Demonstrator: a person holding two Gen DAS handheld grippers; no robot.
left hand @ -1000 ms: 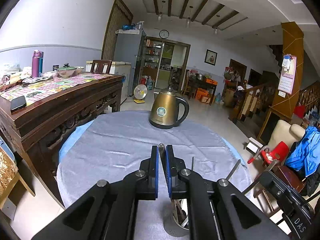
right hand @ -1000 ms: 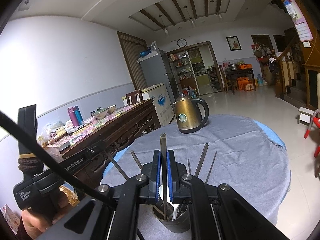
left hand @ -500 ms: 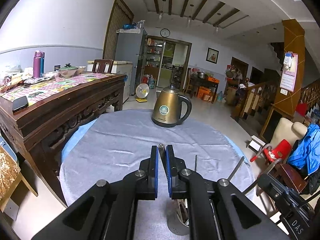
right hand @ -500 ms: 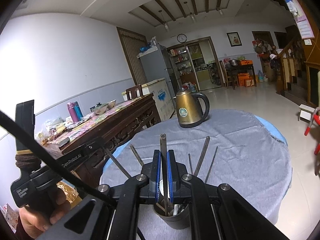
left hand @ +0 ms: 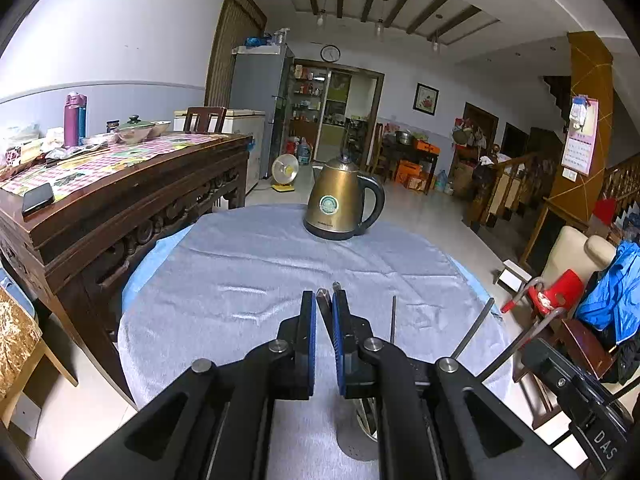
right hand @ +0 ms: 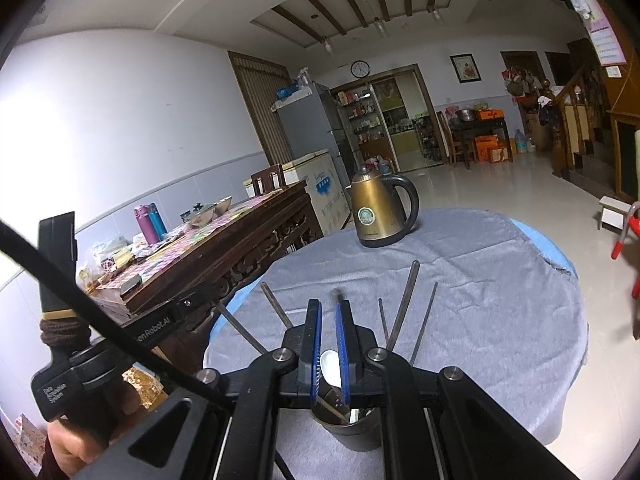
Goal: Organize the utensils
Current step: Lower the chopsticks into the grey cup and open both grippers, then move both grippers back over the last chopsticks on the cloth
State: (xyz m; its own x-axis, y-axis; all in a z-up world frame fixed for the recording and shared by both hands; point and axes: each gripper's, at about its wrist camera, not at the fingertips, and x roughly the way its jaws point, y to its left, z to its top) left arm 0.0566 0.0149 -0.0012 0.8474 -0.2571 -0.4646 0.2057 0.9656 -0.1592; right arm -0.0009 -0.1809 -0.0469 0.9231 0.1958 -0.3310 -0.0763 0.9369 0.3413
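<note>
A dark metal utensil cup stands on the grey cloth of the round table, right under both grippers. Several thin metal handles fan out of it, and a white spoon bowl shows between the right fingers. My right gripper is slightly open; a blurred utensil handle leans by its right pad, no longer pinched. My left gripper has its jaws slightly parted around a grey utensil handle, just left of the cup; I cannot tell if it still grips.
A brass electric kettle stands at the far side of the table. A carved dark wooden sideboard with bottles and bowls runs along the left. A chair with red and blue items stands at the right.
My right gripper's jaws have parted and the handle it pinched now leans loose and blurred. My left gripper's jaws have widened slightly around its handle. Both views shifted a little.
</note>
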